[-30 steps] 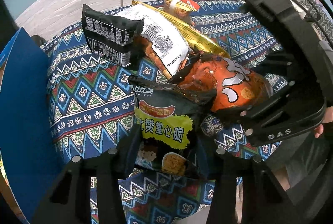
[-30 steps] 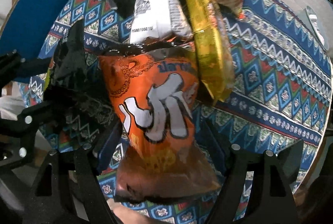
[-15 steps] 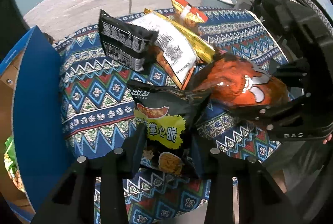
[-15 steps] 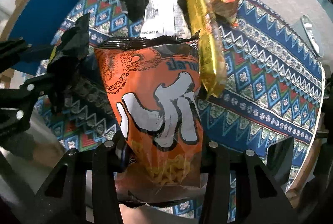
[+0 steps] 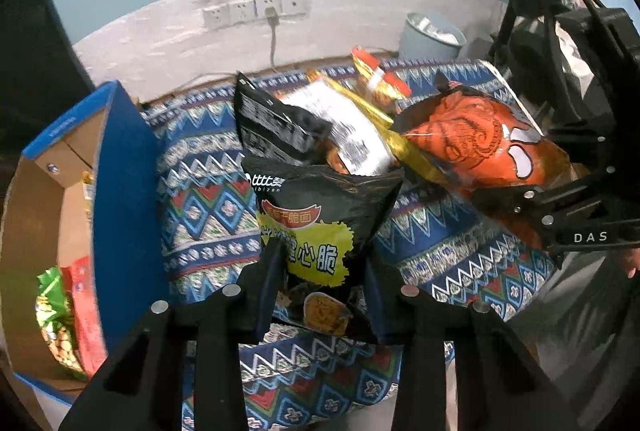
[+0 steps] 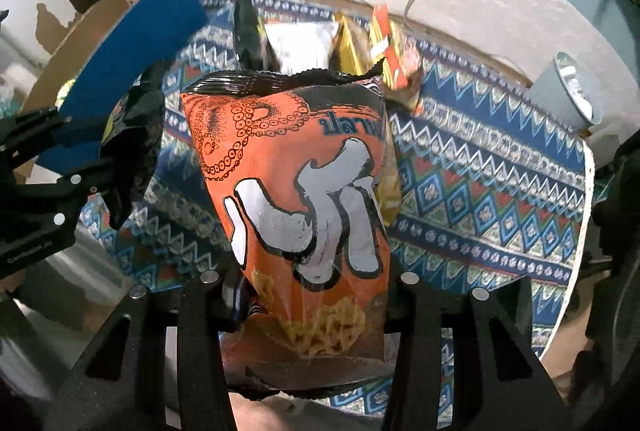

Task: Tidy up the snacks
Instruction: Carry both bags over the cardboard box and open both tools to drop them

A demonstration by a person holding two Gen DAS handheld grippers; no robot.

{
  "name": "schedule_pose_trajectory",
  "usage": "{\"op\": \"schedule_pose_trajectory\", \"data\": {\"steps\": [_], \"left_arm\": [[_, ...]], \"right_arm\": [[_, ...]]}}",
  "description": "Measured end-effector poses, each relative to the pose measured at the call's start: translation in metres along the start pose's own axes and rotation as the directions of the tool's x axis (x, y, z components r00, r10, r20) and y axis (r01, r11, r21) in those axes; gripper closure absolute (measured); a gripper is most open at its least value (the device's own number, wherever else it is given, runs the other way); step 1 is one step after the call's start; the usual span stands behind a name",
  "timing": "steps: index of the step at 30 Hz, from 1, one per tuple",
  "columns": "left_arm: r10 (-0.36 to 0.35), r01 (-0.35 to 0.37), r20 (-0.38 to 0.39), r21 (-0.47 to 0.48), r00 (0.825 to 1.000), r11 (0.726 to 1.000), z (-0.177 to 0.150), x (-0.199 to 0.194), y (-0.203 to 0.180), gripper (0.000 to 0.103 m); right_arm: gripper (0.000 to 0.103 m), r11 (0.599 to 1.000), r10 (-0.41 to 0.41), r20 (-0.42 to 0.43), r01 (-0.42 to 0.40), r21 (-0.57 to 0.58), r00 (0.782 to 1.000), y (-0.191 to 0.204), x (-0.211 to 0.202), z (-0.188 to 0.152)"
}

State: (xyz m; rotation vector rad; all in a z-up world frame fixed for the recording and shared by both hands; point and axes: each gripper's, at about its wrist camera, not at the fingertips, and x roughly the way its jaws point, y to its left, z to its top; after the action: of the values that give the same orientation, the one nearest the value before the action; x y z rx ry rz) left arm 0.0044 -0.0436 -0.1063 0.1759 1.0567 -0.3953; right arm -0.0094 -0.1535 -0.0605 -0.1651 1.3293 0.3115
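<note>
Surface [image 5: 208,207] w/ a blue zigzag-pattern cloth carries the snack pile. Blue cardboard box [image 5: 120,191] stands at its left edge, open side showing a green bag [image 5: 50,311] and a red bag [image 5: 86,307] inside.

Right tool [image 6: 310,295] is clamped on the lower part of an orange octopus-print snack bag [image 6: 296,191], fingers narrow against both sides; bag is held upright, clear of the cloth. Left tool [image 5: 320,283] grips a black-and-yellow noodle-snack bag [image 5: 316,227] near its bottom, fingers pressed on each side, bag upright, just beside the orange one.

On the cloth behind them, bunched together: a black bag [image 5: 276,131], a white-label bag [image 5: 344,127], a gold bag [image 5: 404,147], a small orange-red bag [image 5: 380,79]. Pale blue bin [image 5: 428,39] stands beyond the far edge, wall sockets [image 5: 256,11] above.
</note>
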Motion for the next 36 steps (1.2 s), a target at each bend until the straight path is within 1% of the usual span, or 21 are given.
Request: {"op": "schedule_pose_trajectory", "data": {"steps": [5,11,14,26,29,36], "left_arm": [[0.046,-0.046,0.052,0.002,0.998,0.999,0.006,-0.018,0.004,0.065],[0.107,-0.109,0.114,0.004,0.988,0.994,0.013,-0.041,0.012,0.065],[0.124,-0.125,0.138,0.003,0.983,0.992,0.016,-0.049,0.015,0.066],[0.173,-0.175,0.190,-0.004,0.966,0.985,0.019,-0.072,0.025,0.066],[0.174,-0.176,0.192,-0.011,0.966,0.984,0.018,-0.076,0.029,0.066],[0.207,-0.207,0.207,-0.024,0.956,0.978,0.016,-0.083,0.039,0.066]], "right_arm": [[0.058,1.000,0.016,0.040,-0.017,0.009,0.999,0.007,-0.014,0.011],[0.058,0.999,0.039,0.080,-0.039,0.007,0.996,0.010,-0.019,0.022],[0.058,0.999,0.043,0.096,-0.043,0.002,0.994,0.014,-0.025,0.027],[0.058,0.998,0.066,0.148,-0.064,-0.021,0.987,0.027,-0.040,0.042],[0.058,0.997,0.075,0.156,-0.072,-0.026,0.985,0.030,-0.041,0.046],[0.058,0.995,0.093,0.165,-0.087,-0.043,0.982,0.042,-0.042,0.056]]}}
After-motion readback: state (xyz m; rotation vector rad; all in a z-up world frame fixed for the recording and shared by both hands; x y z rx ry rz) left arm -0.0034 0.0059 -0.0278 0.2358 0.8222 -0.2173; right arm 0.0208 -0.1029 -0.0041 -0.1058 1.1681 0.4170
